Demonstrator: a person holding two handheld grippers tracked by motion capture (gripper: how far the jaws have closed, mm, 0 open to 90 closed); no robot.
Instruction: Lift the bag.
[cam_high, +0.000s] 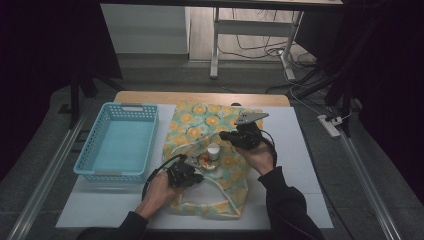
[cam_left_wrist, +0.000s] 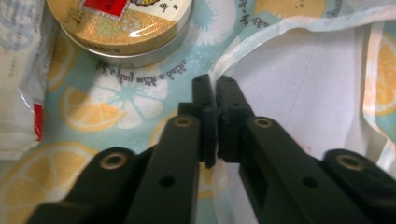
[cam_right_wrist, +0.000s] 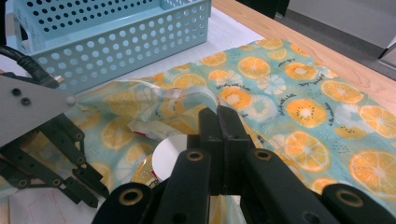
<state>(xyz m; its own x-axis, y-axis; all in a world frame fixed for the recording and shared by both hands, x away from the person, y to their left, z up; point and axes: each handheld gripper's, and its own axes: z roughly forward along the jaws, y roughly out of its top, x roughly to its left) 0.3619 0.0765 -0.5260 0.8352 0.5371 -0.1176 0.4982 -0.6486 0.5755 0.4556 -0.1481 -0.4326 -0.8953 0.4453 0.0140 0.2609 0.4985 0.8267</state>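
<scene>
A cloth bag (cam_high: 200, 125) printed with orange slices lies flat mid-table, its white-trimmed mouth toward the person. Inside the mouth sit a round gold tin (cam_left_wrist: 122, 28), a white-capped jar (cam_high: 213, 150) and a white packet (cam_left_wrist: 18, 88). My left gripper (cam_high: 196, 170) is at the bag's near left rim, jaws shut on the white-trimmed edge (cam_left_wrist: 243, 44). Across the opening, my right gripper (cam_high: 224, 135) is shut on the bag's far edge (cam_right_wrist: 187, 95), just above the jar's white lid (cam_right_wrist: 168, 156). The left gripper (cam_right_wrist: 84, 193) also shows at the lower left of the right gripper view.
A light blue perforated basket (cam_high: 119, 142) stands empty at the left of the bag on a white sheet (cam_high: 295, 165). The wooden table edge (cam_high: 200, 97) runs behind. Table legs and cables lie on the floor beyond.
</scene>
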